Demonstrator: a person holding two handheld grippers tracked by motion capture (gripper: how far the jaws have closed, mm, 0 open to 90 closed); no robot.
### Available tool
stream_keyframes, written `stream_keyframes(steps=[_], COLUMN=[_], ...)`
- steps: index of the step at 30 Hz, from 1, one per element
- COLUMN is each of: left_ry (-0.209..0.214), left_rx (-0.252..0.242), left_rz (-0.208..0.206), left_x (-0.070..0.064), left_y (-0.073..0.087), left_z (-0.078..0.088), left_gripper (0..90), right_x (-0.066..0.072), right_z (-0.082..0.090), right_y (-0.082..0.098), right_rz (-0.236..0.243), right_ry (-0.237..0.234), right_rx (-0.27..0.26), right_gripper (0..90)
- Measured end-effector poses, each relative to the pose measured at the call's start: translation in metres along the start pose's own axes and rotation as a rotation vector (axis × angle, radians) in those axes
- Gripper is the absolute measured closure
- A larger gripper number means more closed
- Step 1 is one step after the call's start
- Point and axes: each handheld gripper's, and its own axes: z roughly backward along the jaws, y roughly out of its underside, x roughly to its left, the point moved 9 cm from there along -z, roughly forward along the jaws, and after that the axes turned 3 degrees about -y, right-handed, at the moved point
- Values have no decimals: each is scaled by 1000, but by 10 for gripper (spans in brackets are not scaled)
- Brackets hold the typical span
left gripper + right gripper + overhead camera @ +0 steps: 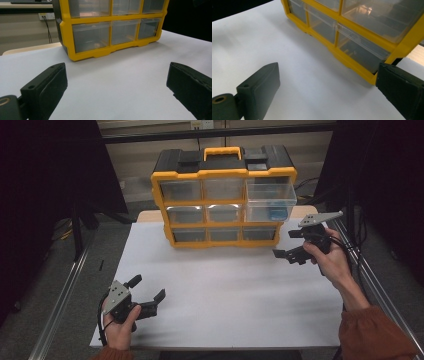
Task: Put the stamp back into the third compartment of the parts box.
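Observation:
A yellow and black organizer (pixel 223 172) with clear drawers stands at the back middle of the white table (pixel 225 290). Its top right drawer (pixel 270 195) is pulled out, and something blue (pixel 275 213) shows through the clear plastic there. My left gripper (pixel 148 288) is open near the front left corner, with nothing between its jaws. My right gripper (pixel 285 244) is open too, just right of the organizer's lower right corner. In the left gripper view the gripper (pixel 116 72) faces the organizer (pixel 100 52) from a distance. In the right gripper view the gripper (pixel 328 71) looks along the organizer's bottom row (pixel 358 68).
Metal rails (pixel 65 290) run along both sides of the table. Black curtains (pixel 45 180) hang left and right. Behind the organizer are a wall and cables (pixel 47 27). Bare white surface stretches between the two grippers.

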Motion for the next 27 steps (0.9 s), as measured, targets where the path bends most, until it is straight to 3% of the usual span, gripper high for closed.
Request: stream_keyframes(steps=[4,11,18,19,20,21,26,27], left_ry=[-3,-3,-12,-6,-6,-19,-22,-19], left_rx=[10,9,11,-5,-5,-9,-9,-13], left_rz=[-28,-13,-20,-3,-3,-9,-12,-7], left_x=[2,0,1,-1,-1,0,1,1], left_y=[1,1,1,-1,-1,-1,-1,-1], left_z=[0,-1,0,0,0,1,2,2], left_gripper=[34,40,40,40,40,40,40,37], right_x=[-1,7,12,12,12,12,16,20], right_z=[-7,-18,-30,-30,-30,-29,-26,-21], right_y=[15,40,66,71,71,75,83,89], right_rz=[-32,-86,-134,-133,-133,-126,-143,-143], right_ry=[13,2,26,48,48,80,104,134], right_rx=[-19,-60,-116,-123,-123,-146,-159,-168], right_gripper=[49,43,43,43,43,43,44,47])
